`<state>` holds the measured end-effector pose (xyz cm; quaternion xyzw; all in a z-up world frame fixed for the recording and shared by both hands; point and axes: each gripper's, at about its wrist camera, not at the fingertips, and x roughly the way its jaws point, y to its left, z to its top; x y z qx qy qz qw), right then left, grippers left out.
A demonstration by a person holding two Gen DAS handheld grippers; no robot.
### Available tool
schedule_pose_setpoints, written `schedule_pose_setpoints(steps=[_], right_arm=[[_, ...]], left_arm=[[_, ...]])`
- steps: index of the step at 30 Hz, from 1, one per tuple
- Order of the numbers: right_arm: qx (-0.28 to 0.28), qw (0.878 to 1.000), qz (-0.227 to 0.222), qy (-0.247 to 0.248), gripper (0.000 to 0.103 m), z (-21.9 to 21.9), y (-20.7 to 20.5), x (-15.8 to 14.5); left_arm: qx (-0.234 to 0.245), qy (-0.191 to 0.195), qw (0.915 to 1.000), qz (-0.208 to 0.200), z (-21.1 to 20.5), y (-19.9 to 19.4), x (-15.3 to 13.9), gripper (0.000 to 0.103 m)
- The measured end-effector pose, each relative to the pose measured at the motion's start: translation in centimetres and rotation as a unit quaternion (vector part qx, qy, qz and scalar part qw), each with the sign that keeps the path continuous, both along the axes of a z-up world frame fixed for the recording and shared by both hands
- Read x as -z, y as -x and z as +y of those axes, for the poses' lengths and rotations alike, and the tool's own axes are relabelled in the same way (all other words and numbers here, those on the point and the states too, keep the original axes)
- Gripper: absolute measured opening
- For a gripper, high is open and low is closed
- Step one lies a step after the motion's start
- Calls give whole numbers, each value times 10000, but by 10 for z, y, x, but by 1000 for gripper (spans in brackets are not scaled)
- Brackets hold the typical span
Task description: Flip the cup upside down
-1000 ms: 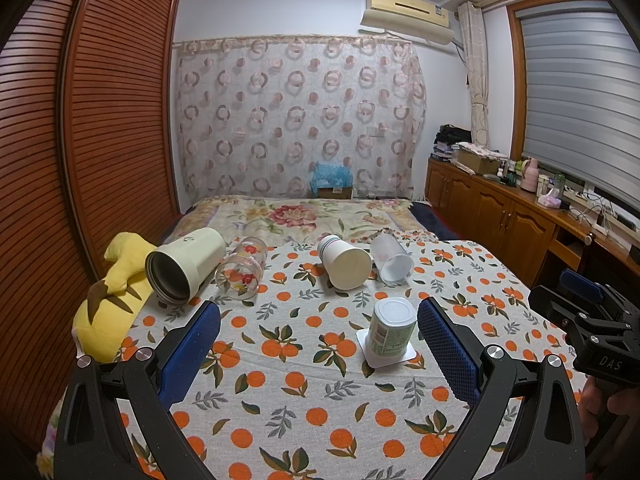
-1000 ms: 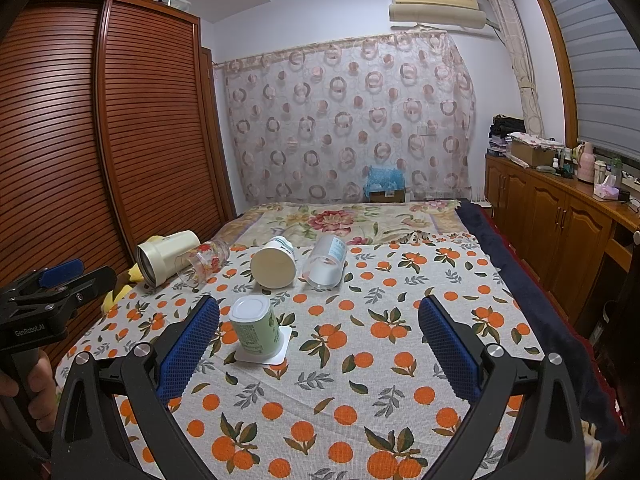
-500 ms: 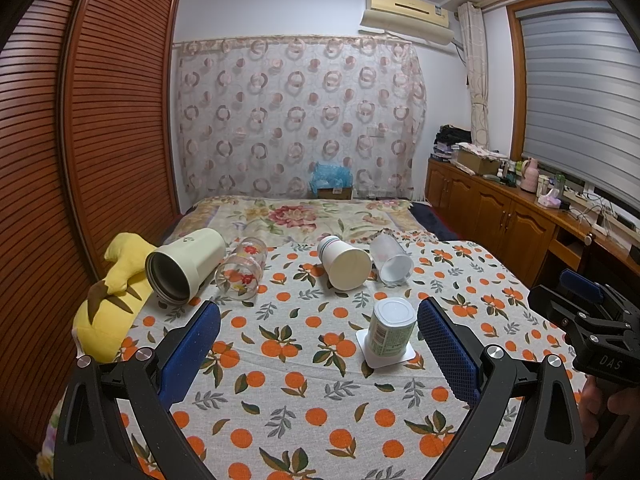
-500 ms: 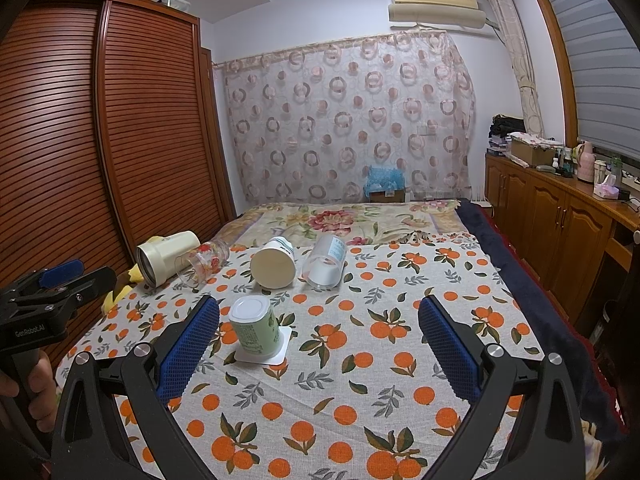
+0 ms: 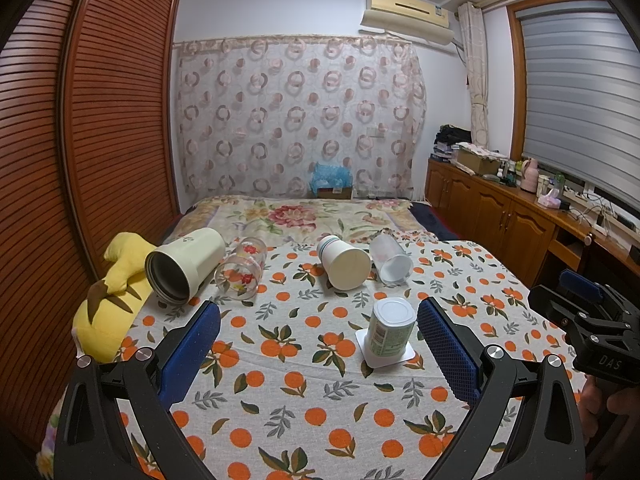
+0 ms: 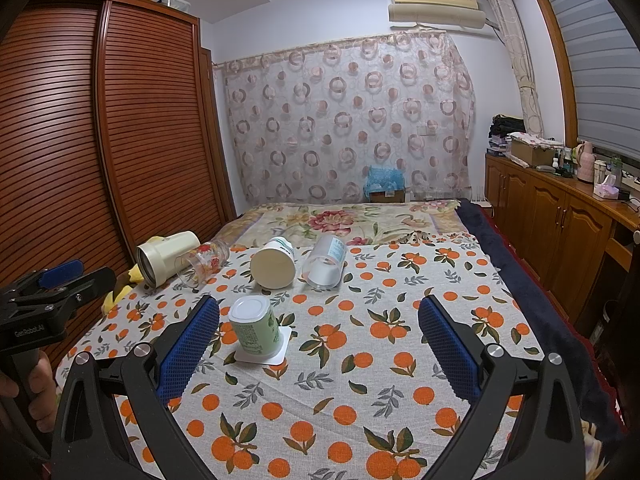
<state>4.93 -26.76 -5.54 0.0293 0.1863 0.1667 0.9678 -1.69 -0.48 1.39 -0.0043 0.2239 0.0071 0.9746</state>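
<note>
A pale green cup (image 5: 390, 326) stands bottom-up on a white square coaster (image 5: 386, 356) on the orange-print cloth; it also shows in the right wrist view (image 6: 253, 328). My left gripper (image 5: 318, 346) is open and empty, the cup just inside its right finger. My right gripper (image 6: 318, 344) is open and empty, the cup just inside its left finger. Behind lie a cream tumbler (image 5: 184, 264), a flowered glass (image 5: 240, 274), a paper cup (image 5: 344, 262) and a clear plastic cup (image 5: 390, 258), all on their sides.
A yellow plush toy (image 5: 108, 300) lies at the cloth's left edge by the wooden wardrobe (image 5: 80, 140). A wooden cabinet (image 5: 520, 216) with clutter runs along the right. The other gripper shows at each view's side: right (image 5: 592, 320), left (image 6: 44, 296).
</note>
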Motion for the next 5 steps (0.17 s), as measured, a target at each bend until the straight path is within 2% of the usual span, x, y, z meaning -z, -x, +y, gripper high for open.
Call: schedule_pose_setpoints(steps=[5], right_arm=[[0,10000,-3,1,100,0,0,0]], left_arm=[[3,5,10000,-13,0,2,-1,95]])
